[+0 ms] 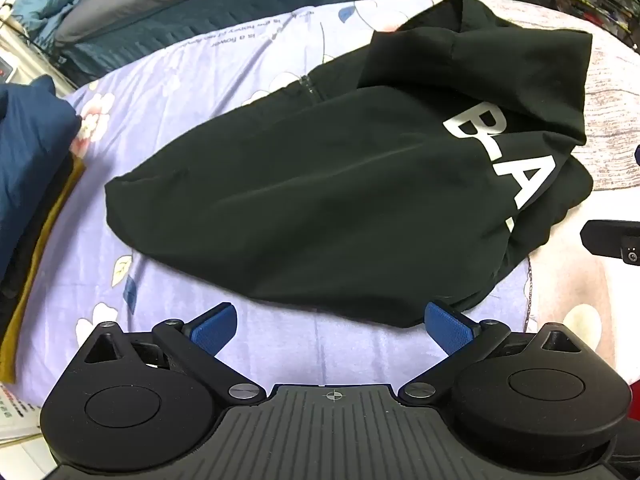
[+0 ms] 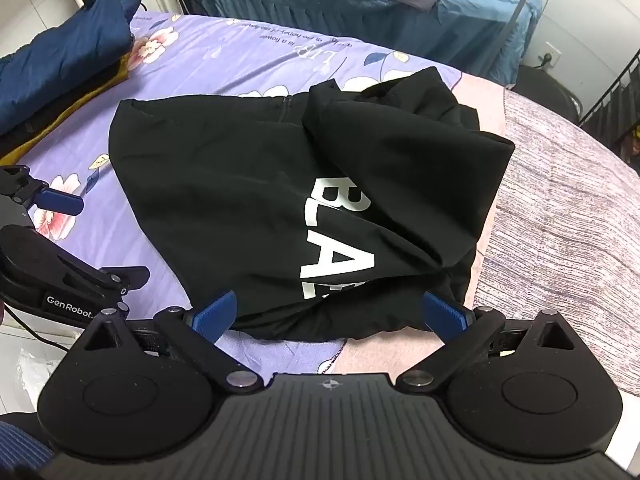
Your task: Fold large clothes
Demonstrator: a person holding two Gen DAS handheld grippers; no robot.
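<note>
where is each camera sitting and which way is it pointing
Left wrist: rides on the left gripper, looking forward over its open blue fingers at the black hoodie on the purple sheet.
Right wrist: rides on the right gripper, open, facing the same hoodie; the left gripper shows at the left edge.
Shared: hoodie, sheet, navy pile.

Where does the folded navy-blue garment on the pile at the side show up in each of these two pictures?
Left wrist view: the folded navy-blue garment sits at the far left edge, mid-height.
Right wrist view: it lies in the upper left corner.
Shared landmark: the black jacket with white letters, lying to its right in both views.
</note>
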